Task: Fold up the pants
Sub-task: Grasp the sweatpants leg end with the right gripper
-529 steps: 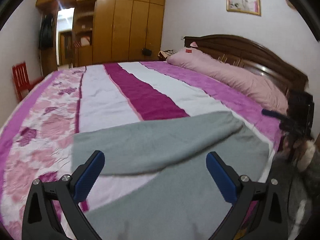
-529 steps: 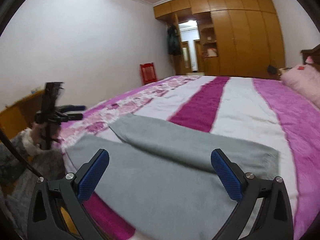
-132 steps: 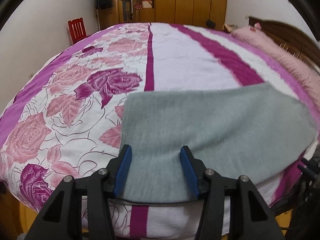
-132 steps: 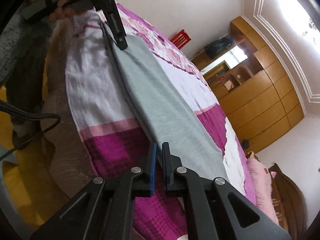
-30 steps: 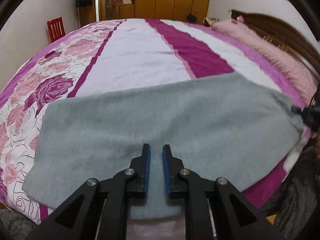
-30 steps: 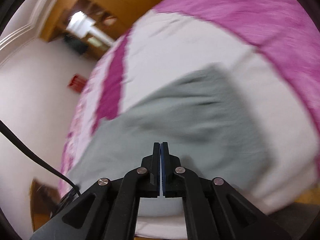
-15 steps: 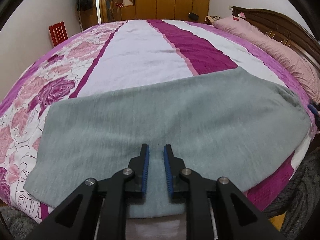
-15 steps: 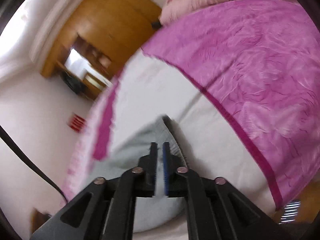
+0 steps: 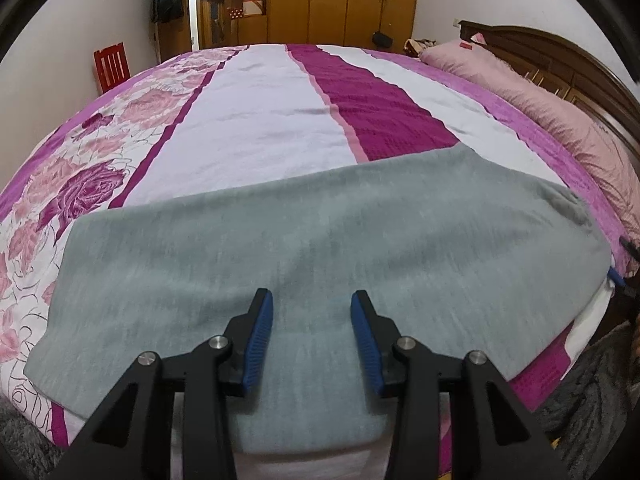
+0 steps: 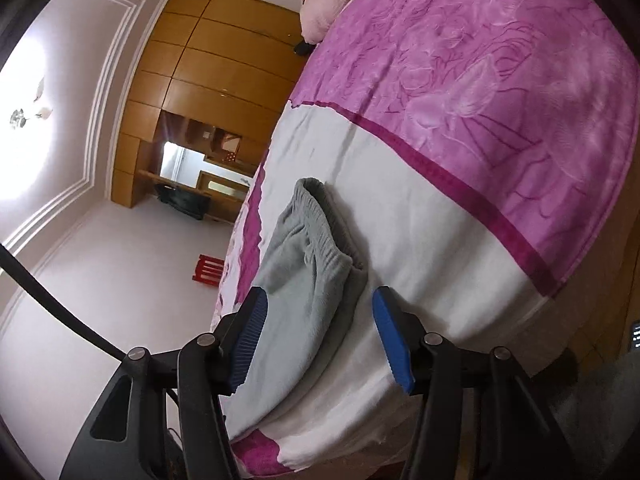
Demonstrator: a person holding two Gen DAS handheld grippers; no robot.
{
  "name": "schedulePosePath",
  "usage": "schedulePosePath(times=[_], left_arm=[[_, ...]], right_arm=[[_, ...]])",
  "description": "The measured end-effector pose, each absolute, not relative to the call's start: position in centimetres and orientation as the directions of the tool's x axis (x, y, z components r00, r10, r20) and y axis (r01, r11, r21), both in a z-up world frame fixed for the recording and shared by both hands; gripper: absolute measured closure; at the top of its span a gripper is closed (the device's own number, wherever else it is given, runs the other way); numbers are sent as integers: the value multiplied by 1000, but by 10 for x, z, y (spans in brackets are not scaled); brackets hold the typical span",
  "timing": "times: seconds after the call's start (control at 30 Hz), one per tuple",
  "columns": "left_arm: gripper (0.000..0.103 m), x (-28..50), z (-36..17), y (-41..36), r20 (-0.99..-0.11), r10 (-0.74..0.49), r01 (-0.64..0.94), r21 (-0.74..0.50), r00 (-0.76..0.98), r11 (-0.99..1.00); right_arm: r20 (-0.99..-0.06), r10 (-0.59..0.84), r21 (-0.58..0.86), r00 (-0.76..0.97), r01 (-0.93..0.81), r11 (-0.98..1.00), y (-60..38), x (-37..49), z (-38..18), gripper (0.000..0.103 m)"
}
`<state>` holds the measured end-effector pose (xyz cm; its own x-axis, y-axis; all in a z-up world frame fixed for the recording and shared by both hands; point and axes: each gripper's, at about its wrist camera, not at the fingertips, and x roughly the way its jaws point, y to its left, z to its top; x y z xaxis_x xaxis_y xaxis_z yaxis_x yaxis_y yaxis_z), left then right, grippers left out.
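The pants (image 9: 320, 240) are laid crosswise ahead of both opening, released jaws; the waistband (image 10: 320, 232) is framed by the right gripper (image 10: 320, 336).

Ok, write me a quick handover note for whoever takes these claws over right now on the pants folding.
Left claw: open, jaws opening, over the middle of the pants, not gripping.
Right claw: open, jaws opening, around the waistband end, pads not pressing.
Pants: grey, lying flat in a long band across the near edge of the bed, legs laid one on the other, waistband at the right end.
Done: the lengthwise fold.
Left: fold the band across its length, likely waistband end toward the leg end, then smooth it.
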<state>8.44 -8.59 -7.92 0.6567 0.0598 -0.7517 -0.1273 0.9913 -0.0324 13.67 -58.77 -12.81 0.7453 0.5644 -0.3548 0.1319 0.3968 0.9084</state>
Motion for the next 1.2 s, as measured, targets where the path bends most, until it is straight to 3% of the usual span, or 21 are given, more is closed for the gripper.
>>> schedulePosePath(times=[0.1, 0.23, 0.6, 0.87, 1.0, 1.1, 1.2], left_arm=[[59, 83, -80, -86, -752, 57, -123, -32, 657, 992], [59, 84, -81, -84, -753, 51, -125, -41, 656, 991], [58, 83, -80, -85, -753, 51, -122, -40, 656, 992], [58, 82, -81, -86, -753, 50, -118, -37, 656, 992], [57, 81, -81, -86, -753, 48, -117, -38, 656, 992], [57, 81, -81, -86, -754, 49, -117, -38, 655, 992], [57, 81, -81, -86, -753, 49, -118, -38, 656, 992]], right_arm=[[-314, 556, 916, 770, 90, 392, -594, 138, -120, 47], [-383, 529, 898, 757, 170, 405, -594, 147, -130, 47], [-353, 628, 922, 693, 142, 361, -578, 153, -140, 47], [-234, 606, 969, 760, 131, 210, -585, 167, -152, 47], [-262, 617, 954, 742, 103, 281, -574, 175, -142, 47], [-351, 610, 917, 711, 129, 378, -565, 185, -140, 48], [-349, 605, 918, 716, 130, 375, -566, 189, -141, 48]])
